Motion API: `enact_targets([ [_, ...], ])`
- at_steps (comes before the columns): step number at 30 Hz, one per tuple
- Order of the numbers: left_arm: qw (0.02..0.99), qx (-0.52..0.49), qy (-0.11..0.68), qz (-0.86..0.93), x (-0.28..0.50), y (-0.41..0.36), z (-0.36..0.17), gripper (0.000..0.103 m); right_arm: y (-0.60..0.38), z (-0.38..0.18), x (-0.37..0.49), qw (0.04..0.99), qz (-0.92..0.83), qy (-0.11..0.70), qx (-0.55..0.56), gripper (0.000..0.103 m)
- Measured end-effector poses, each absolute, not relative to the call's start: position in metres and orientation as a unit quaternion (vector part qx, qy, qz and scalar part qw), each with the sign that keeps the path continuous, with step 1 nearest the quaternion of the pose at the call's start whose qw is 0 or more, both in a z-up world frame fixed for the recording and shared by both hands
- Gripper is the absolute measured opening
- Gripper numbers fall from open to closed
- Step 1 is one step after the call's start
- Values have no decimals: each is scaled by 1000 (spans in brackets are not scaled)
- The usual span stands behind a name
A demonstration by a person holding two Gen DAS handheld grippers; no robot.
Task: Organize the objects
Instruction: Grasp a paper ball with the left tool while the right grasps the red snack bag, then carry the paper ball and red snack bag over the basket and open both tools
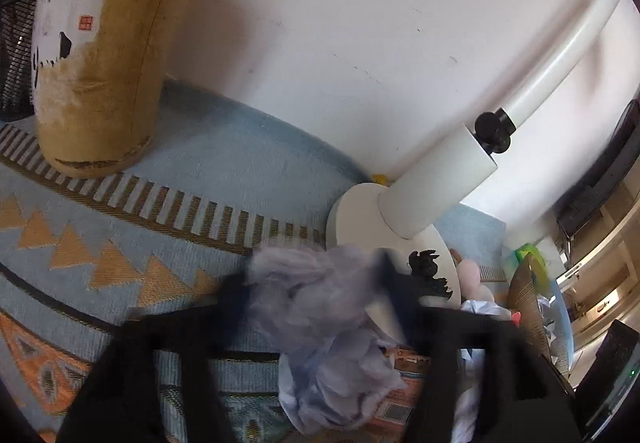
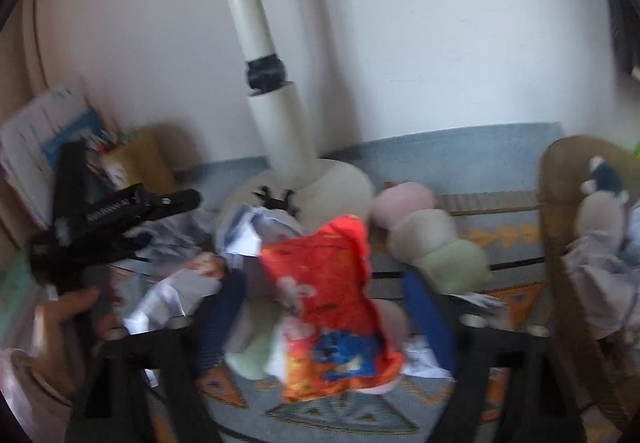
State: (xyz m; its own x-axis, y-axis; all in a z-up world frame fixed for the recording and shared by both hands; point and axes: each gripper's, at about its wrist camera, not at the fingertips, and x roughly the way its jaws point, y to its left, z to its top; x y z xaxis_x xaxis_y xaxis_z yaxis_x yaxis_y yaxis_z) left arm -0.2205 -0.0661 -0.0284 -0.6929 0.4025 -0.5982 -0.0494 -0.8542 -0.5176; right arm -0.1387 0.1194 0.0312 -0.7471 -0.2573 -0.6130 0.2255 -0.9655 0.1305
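Observation:
My left gripper (image 1: pixel 316 283) is shut on a crumpled pale lilac tissue (image 1: pixel 320 323) and holds it above the patterned blue tablecloth (image 1: pixel 120 243). My right gripper (image 2: pixel 324 279) is shut on a red and orange snack packet (image 2: pixel 332 307) and holds it over a pile of crumpled paper (image 2: pixel 172 291). In the right wrist view the left gripper (image 2: pixel 120 219) shows at the left, black, with a hand (image 2: pixel 60 323) below it. A brown basket (image 2: pixel 568 243) at the right holds tissue and a plush toy (image 2: pixel 604 183).
A white lamp base (image 1: pixel 360 215) with its pole (image 2: pixel 260 43) stands against the wall. A tan pen holder (image 1: pixel 100 63) stands at the back left. A pastel plush caterpillar (image 2: pixel 432 235) lies beside the lamp base. Papers (image 2: pixel 44 131) lean at the far left.

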Motion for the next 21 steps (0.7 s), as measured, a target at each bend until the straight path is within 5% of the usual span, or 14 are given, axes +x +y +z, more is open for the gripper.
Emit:
enact_targets([
  [1, 120, -366, -231, 893, -219, -64, -27, 46, 121, 29, -139, 128, -933, -27, 336, 32],
  [17, 87, -277, -264, 920, -190, -116, 4, 46, 193, 47, -119, 237, -906, -277, 216, 31],
  [21, 63, -269, -234, 932, -185, -114, 10, 46, 189, 52, -118, 246, -906, -275, 209, 31],
])
